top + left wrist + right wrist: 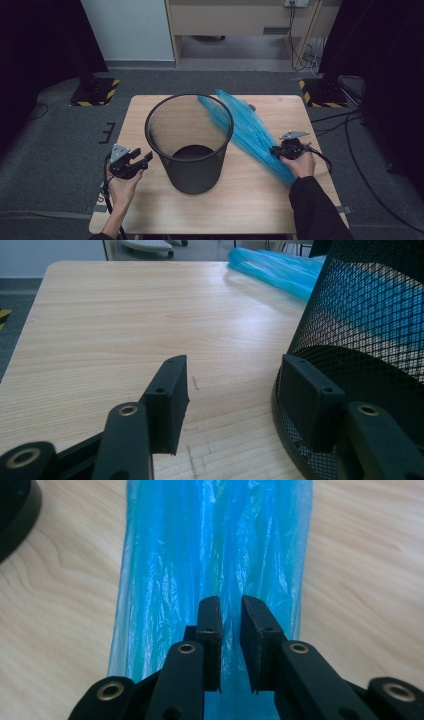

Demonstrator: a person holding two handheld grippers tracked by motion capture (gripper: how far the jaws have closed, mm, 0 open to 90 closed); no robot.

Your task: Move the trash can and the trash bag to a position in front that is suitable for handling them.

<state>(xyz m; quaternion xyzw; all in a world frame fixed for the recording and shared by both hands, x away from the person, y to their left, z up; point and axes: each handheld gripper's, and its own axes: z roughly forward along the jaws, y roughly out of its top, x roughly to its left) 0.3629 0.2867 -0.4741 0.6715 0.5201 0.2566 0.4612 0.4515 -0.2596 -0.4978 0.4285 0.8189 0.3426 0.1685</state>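
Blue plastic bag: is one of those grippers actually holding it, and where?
Yes. The right gripper pinches the blue plastic bag at a fold near its near end. The left gripper is open, holding nothing.

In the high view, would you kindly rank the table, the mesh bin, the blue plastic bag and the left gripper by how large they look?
1. Table, clearly largest.
2. Mesh bin.
3. Blue plastic bag; long but narrow, and motion-blurred, so its place against the bin is unsure.
4. Left gripper, smallest.
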